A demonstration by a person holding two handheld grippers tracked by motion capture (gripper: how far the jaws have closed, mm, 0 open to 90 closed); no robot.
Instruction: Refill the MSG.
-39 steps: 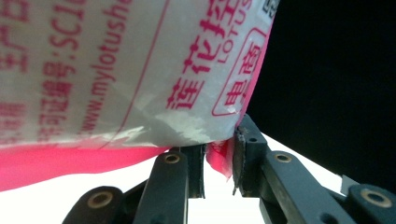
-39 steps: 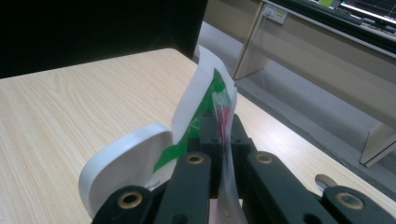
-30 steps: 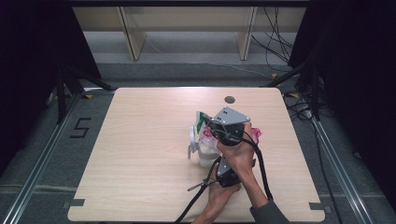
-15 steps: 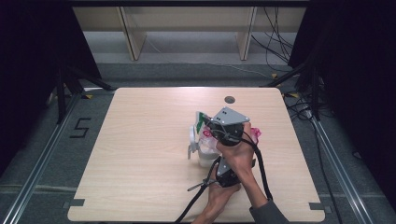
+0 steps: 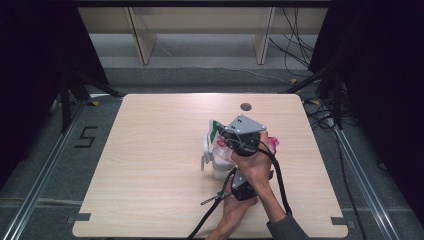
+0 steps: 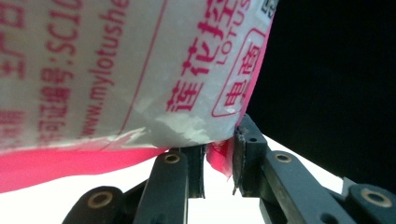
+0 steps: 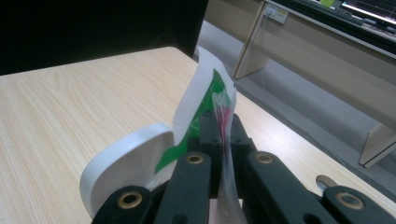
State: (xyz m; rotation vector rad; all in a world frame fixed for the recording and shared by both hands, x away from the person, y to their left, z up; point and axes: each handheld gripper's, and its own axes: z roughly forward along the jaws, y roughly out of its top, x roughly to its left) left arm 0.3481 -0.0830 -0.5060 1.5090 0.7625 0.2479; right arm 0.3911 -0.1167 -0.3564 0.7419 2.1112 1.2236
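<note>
Looking down from the high view, both hands are bunched up a bit right of the table's [image 5: 150, 165] middle, toward the person's edge. The whole left half of the wooden top is bare, so there's loads of open room that way, and a fair strip at the far edge too, where a small round grommet hole [image 5: 245, 106] sits. The right edge and the near edge are much closer to the action.

The thing being worked on is a thin plastic bag [image 5: 272, 143], white with pink print and a pink border, draped around a white jug-like container [image 5: 212, 162] with a handle on its left side. The right gripper [image 7: 223, 122] is clenched tight on a fold of that film, next to a green and white label [image 7: 205, 105], with the container's white rim [image 7: 126, 163] just beside its jaws. The left gripper [image 6: 218, 156] has its jaws nearly closed and is pinching the bag's pink edge [image 6: 219, 158] between the pads, the printed side looming right over it.

Around the table: grey floor, metal rails on both sides, a "5" marked on the floor [image 5: 86, 136] to the left, black curtains either side, cables [image 5: 300, 40] trailing at the back right, and pale wooden shelf legs [image 5: 142, 40] beyond the far edge.
</note>
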